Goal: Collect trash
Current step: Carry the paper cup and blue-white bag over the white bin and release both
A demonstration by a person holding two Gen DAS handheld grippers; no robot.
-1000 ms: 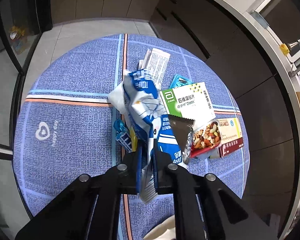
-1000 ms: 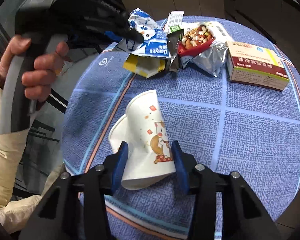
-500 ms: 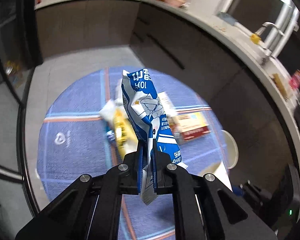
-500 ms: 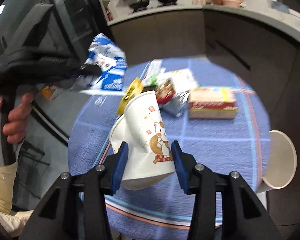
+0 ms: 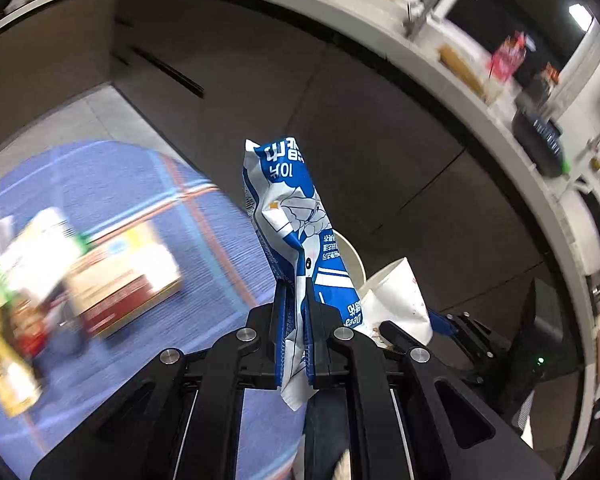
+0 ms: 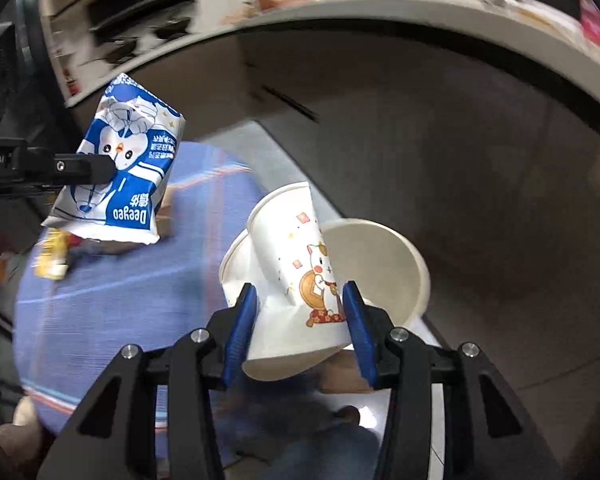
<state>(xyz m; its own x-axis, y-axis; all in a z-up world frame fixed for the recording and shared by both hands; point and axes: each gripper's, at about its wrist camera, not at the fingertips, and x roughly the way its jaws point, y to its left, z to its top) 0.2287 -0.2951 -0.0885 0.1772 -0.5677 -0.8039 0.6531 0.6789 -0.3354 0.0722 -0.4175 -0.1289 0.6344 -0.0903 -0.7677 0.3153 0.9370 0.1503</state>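
A blue-and-white wrapper [image 5: 296, 232] is seen clamped upright between the left tongs [image 5: 296, 332] at centre frame in the left wrist view, with its lower end hanging out below the pads. The same wrapper [image 6: 120, 164] appears in the upper left of the right wrist view, where it is pinched from the left by the left tongs [image 6: 100, 170] and its penguin print is shown face-on.

In the right wrist view a crushed paper cup [image 6: 296, 284] with a cartoon cat print is gripped by the right tongs [image 6: 300, 320] at lower centre, both blue pads being pressed into its sides. A plain white cup [image 6: 384, 264] is seen just behind it to the right, mouth toward the camera; whether the two touch cannot be told.

Only the left wrist view shows the boxes [image 5: 112, 276] and other litter left on the blue-clothed round desk [image 5: 100, 176] at the left of the frame, all heavily blurred. There the crushed cup [image 5: 396, 296] and part of the right tongs [image 5: 440, 324] are glimpsed at lower right behind the wrapper. In the right wrist view the desk [image 6: 112, 304] fills the lower left, with a yellow scrap [image 6: 52, 260] lying blurred at its left edge. A curved kitchen counter [image 6: 380, 12] is seen across the top.
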